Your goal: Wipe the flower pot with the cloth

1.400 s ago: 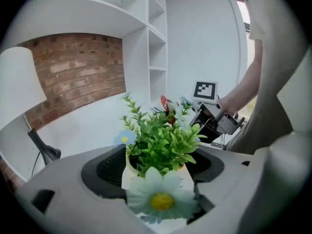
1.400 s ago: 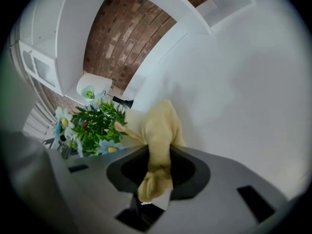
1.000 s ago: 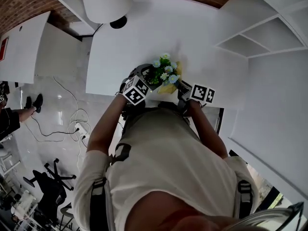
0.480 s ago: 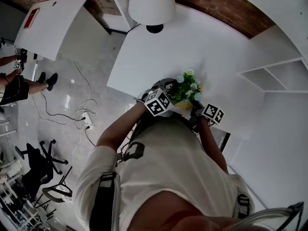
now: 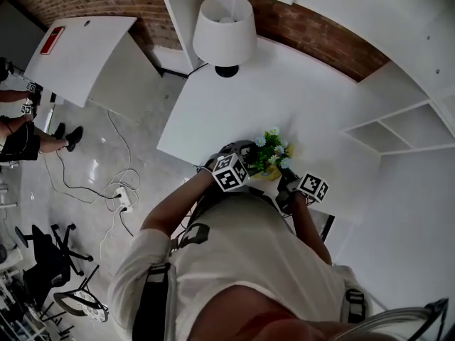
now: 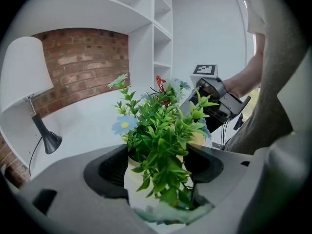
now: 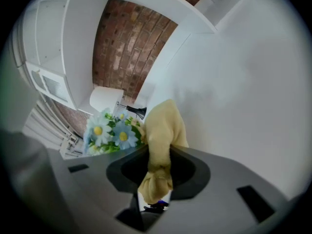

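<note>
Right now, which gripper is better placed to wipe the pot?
Right. The right gripper has its jaws shut on the yellow cloth, close beside the flowers. The left gripper has its jaws clamped on the flower pot, so it likely serves to steady it.

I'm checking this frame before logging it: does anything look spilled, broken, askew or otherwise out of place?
Nothing stands out. The flower pot is held in the left gripper, plant intact; the cloth is bunched in the right gripper; no soil shows on the table.
</note>
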Motion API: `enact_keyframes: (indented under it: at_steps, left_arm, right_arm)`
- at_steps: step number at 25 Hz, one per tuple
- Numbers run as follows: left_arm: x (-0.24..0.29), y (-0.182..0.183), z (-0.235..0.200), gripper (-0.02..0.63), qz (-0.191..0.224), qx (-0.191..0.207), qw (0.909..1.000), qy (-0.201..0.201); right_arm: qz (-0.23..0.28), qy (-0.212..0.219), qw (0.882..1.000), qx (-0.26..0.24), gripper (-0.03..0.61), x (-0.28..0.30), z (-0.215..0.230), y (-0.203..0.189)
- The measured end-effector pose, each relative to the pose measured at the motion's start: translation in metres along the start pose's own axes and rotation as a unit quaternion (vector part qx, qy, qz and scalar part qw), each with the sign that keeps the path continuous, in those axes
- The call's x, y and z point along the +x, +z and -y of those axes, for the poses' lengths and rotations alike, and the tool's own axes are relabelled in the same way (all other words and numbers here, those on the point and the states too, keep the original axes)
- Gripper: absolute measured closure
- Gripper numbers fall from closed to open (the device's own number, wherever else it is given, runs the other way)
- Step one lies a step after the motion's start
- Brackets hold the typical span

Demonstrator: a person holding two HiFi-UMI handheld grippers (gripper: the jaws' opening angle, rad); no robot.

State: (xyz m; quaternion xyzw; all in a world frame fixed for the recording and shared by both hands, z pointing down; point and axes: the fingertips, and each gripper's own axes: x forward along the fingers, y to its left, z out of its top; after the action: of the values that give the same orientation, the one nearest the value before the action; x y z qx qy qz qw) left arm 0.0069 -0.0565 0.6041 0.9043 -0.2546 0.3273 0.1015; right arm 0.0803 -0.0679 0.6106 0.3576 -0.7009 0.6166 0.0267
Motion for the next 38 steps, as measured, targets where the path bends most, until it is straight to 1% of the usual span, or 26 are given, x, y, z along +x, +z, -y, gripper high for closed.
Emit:
enact_keyframes:
  at_steps: [2,4,6,9,12,15,21,25,27,29,32,34,36,38]
  left_arm:
    - [-0.006,0.003,0.003,0.253,0.004,0.002,1.0,-0.004]
    - [-0.012,0.0,0.009,0.253,0.005,-0.002,1.0,-0.008]
    - [-0.013,-0.005,0.008,0.253,0.006,-0.014,0.9998,-0.009]
    - [-0.009,0.002,-0.006,0.253,0.014,-0.027,0.9996,0.002]
    - [-0.005,0.005,-0.006,0.253,0.021,-0.026,0.9993,0.013]
    - [-0.005,0.003,-0.003,0.253,0.022,-0.031,0.9992,0.014]
    - [-0.008,0.0,0.004,0.253,0.016,-0.027,0.9994,0.013]
    - [-0.013,-0.001,0.006,0.253,0.0,-0.017,0.9998,0.005]
    - [-0.014,0.002,0.003,0.253,-0.003,-0.016,0.9998,0.008]
    - [-0.011,0.0,-0.002,0.253,-0.007,-0.009,0.9999,0.012]
    - [-0.007,-0.006,-0.006,0.253,-0.016,0.013,0.9996,0.021]
    - [-0.007,-0.006,-0.006,0.253,-0.007,0.008,0.9995,0.028]
    - [-0.007,-0.005,-0.005,0.253,0.002,-0.003,0.9994,0.034]
    - [-0.008,-0.007,-0.001,0.253,0.002,-0.003,0.9993,0.037]
  right_arm:
    - [0.006,0.004,1.0,-0.017,0.468,-0.005,-0.015,0.002]
    - [0.005,-0.007,0.999,-0.034,0.468,-0.006,-0.019,-0.005]
    - [0.01,-0.009,0.999,-0.035,0.466,-0.002,-0.015,-0.006]
    - [0.022,-0.018,0.999,-0.033,0.466,0.008,-0.003,0.008]
    - [0.02,-0.04,0.999,-0.025,0.469,0.011,0.01,-0.002]
    - [0.011,-0.056,0.998,-0.019,0.471,0.017,0.022,-0.014]
    - [0.012,-0.078,0.996,-0.046,0.471,0.018,0.027,-0.015]
    - [0.005,-0.071,0.997,-0.044,0.469,0.017,0.026,-0.015]
    - [0.006,-0.062,0.997,-0.038,0.468,0.012,0.021,-0.013]
    - [0.013,-0.045,0.998,-0.032,0.468,0.007,0.009,-0.009]
    - [0.023,-0.001,1.0,-0.014,0.468,0.002,-0.018,-0.006]
    - [0.024,0.019,1.0,-0.006,0.468,0.0,-0.027,-0.008]
    - [0.027,0.021,0.999,-0.005,0.468,0.002,-0.025,-0.011]
    - [0.03,0.017,0.999,0.0,0.468,0.005,-0.018,-0.015]
